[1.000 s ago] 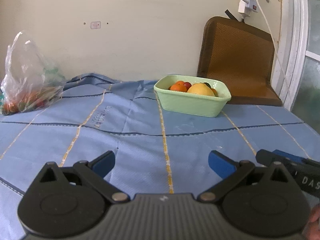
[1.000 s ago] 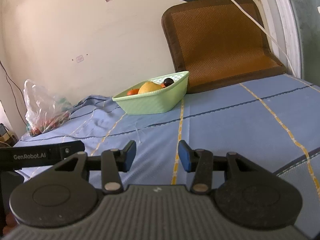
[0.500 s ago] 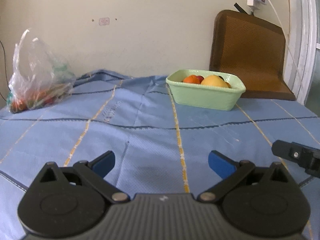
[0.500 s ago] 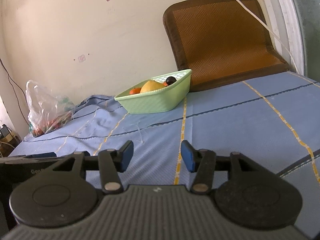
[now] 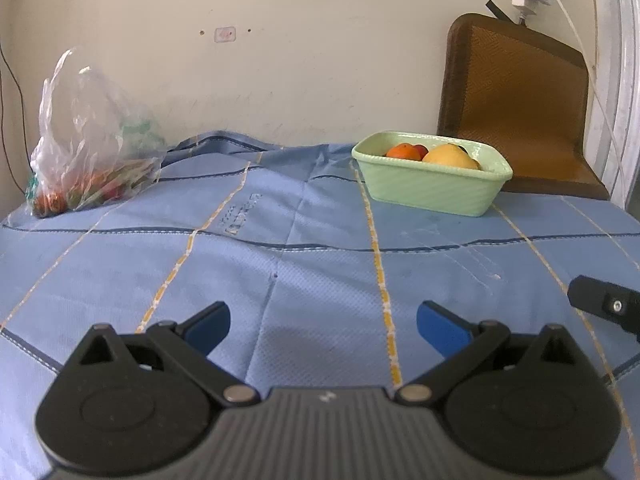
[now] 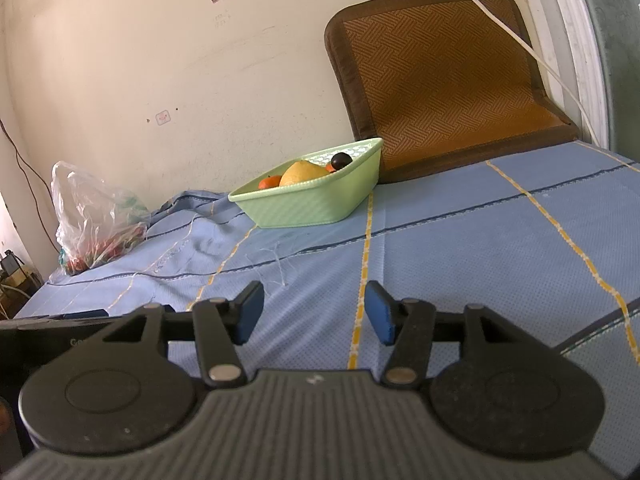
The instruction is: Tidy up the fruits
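While apart, fruit basket (image 5: pixel 432 190) ahead.

Black grippers (image 5: pixel 322 326), blue fingertips (image 5: pixel 438 326)

Both views are taken low over the blue cloth (image 5: pixel 320 248), along each tool's tongs, toward the cream wall (image 5: pixel 300 60). The green basket (image 5: pixel 432 186) is faced squarely from the left wrist and obliquely from the right. Basket, plastic bag (image 6: pixel 96 220) and brown mat (image 6: pixel 448 84) are shared.
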